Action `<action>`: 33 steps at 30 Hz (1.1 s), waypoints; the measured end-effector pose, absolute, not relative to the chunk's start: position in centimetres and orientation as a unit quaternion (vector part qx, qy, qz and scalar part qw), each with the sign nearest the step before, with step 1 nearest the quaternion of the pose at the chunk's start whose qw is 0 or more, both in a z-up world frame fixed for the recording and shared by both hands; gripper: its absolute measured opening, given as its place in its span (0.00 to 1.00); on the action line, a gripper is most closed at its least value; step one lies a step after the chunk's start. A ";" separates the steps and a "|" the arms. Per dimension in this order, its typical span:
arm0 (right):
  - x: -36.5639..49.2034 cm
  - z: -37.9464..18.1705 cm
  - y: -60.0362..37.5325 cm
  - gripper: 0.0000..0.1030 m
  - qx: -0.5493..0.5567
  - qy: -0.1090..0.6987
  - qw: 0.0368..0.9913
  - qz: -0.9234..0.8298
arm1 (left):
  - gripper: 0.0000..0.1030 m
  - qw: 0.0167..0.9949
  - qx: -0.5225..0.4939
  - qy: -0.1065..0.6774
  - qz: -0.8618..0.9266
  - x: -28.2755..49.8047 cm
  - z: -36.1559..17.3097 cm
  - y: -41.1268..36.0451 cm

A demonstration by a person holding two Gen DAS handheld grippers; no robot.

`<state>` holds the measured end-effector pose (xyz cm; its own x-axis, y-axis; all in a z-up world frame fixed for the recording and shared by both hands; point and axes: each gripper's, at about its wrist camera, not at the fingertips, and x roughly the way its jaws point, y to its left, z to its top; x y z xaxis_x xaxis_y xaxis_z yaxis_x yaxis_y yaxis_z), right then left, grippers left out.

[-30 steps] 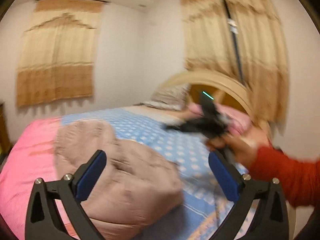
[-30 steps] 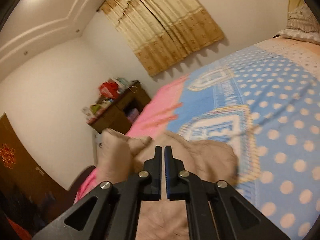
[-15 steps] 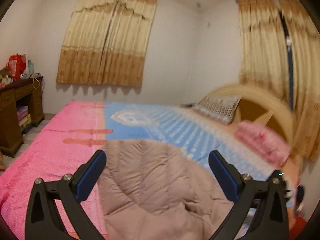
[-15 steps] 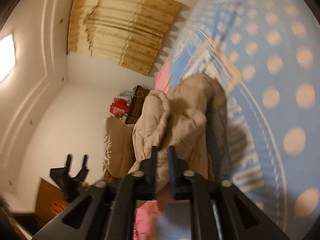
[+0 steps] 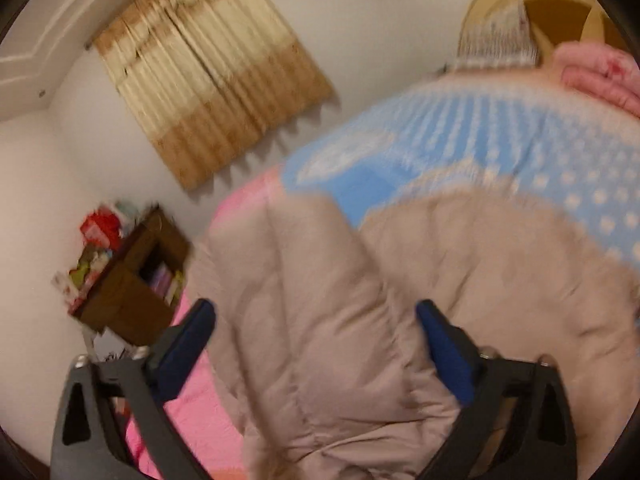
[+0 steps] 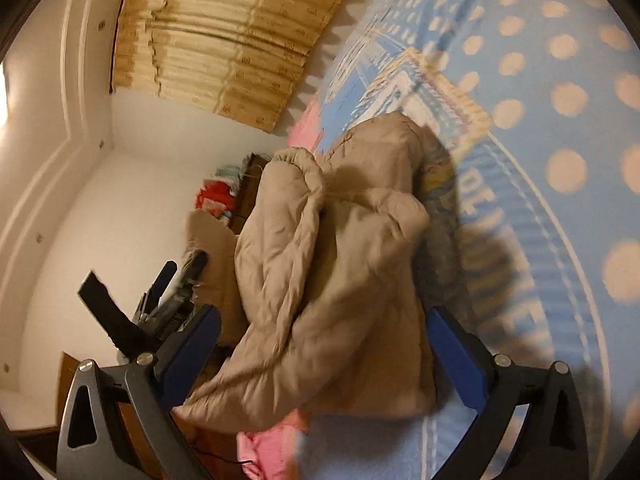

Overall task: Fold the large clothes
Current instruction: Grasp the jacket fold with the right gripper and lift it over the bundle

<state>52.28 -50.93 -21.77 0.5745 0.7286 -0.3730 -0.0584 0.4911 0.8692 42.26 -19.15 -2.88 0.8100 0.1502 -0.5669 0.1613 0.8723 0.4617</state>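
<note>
Both grippers are spread wide with nothing pinched: left gripper [image 5: 316,328] and right gripper [image 6: 322,332] each hover over the puffy beige jacket [image 5: 360,300], which lies crumpled on the blue dotted bedspread [image 6: 560,120]. Further back, a wooden shelf unit [image 5: 132,280] holds colourful clutter, too blurry to identify.

Bunched jacket [image 5: 360,320] ahead (bulky), open bedspread [image 6: 560,200] beyond

A bed [image 5: 460,148] with a blue dotted and pink cover fills the room; beyond it hang tan curtains [image 5: 212,68], with a cluttered wooden desk [image 5: 132,280] beside it.
</note>
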 end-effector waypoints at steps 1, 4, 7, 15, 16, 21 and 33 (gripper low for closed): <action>53.1 -21.0 -50.0 0.99 0.417 0.378 0.785 0.259 | 0.81 0.915 0.227 0.333 -0.010 42.9 -3.7 -17.8; 55.5 -19.1 -46.4 0.99 0.350 0.368 0.813 0.285 | 0.63 0.923 0.172 0.343 0.018 43.3 -4.2 -14.3; 58.0 -18.5 -41.2 0.51 0.259 0.412 0.823 0.293 | 0.50 0.942 0.083 0.325 0.032 42.9 -3.3 -10.4; 64.7 -19.8 -36.8 0.49 0.151 0.427 0.846 0.282 | 0.37 0.972 -0.078 0.164 -0.152 37.2 0.2 -4.4; 65.5 -22.0 -36.2 0.49 0.119 0.449 0.843 0.271 | 0.38 0.970 -0.083 0.152 -0.170 36.7 0.3 -3.9; 65.3 -24.6 -36.0 0.49 0.095 0.439 0.848 0.279 | 0.58 0.959 -0.130 0.089 -0.237 34.7 0.6 0.9; 65.5 -24.8 -35.9 0.48 0.093 0.443 0.844 0.287 | 0.74 0.922 -0.257 0.289 -0.020 46.7 -10.0 6.2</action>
<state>65.50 -35.93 -24.83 0.4432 0.5669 -0.6944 -0.4013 0.8181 0.4118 46.71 6.16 -10.00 0.8317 -0.1856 -0.5233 -0.1124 0.8668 -0.4859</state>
